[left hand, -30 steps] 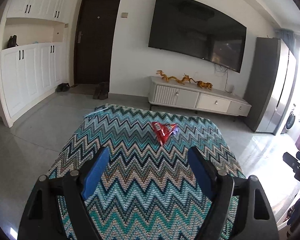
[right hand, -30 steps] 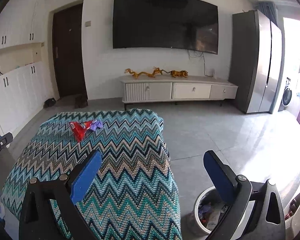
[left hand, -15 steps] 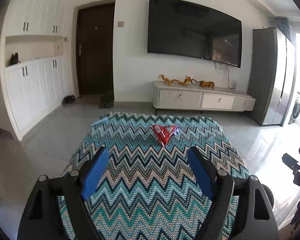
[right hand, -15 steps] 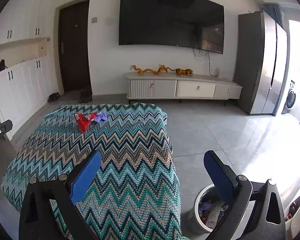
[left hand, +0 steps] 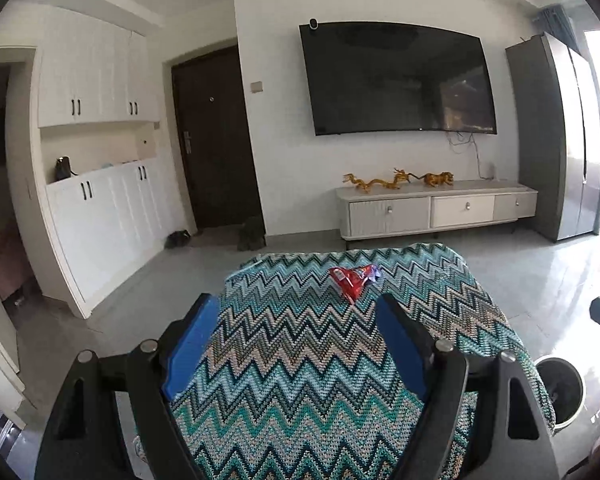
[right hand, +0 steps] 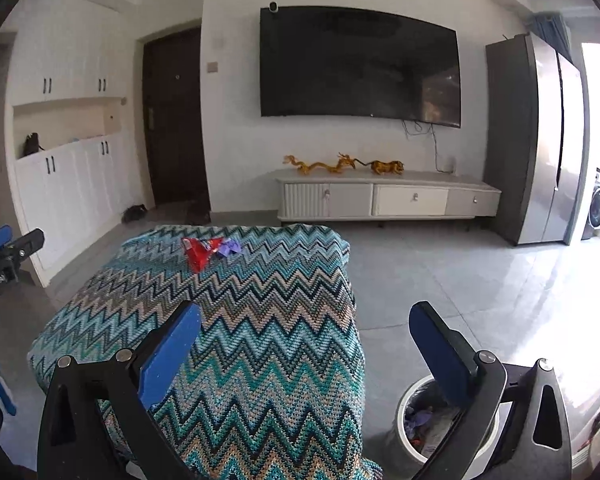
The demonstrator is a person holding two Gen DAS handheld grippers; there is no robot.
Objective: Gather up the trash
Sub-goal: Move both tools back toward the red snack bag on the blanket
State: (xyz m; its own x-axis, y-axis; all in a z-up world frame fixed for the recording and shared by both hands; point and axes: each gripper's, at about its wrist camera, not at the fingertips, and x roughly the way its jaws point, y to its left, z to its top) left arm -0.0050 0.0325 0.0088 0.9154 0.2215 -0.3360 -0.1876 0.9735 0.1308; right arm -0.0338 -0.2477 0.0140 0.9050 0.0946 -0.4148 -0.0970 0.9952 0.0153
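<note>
A red wrapper (left hand: 350, 282) (right hand: 198, 251) lies on the far part of a zigzag-patterned cloth (left hand: 300, 360) (right hand: 240, 320), with a purple scrap (right hand: 229, 247) (left hand: 374, 271) touching its right side. My left gripper (left hand: 298, 308) hovers open over the cloth, short of the wrapper, nothing between its blue pads. My right gripper (right hand: 304, 314) is open too, spanning the cloth's right edge and the floor. A white trash bin (right hand: 406, 424) (left hand: 560, 384) holding scraps stands on the floor by the cloth's near right corner.
Beyond the cloth stand a low white TV cabinet (right hand: 388, 196) with gold figurines, a wall TV (right hand: 360, 64), a dark door (right hand: 176, 116), white cupboards (right hand: 68, 168) at left and a grey fridge (right hand: 540, 140) at right. Grey tiled floor (right hand: 460, 280) surrounds the cloth.
Both views have shifted: the room now sits higher and straighter, and the wrapper sits further right in each view. Both grippers stay open and empty.
</note>
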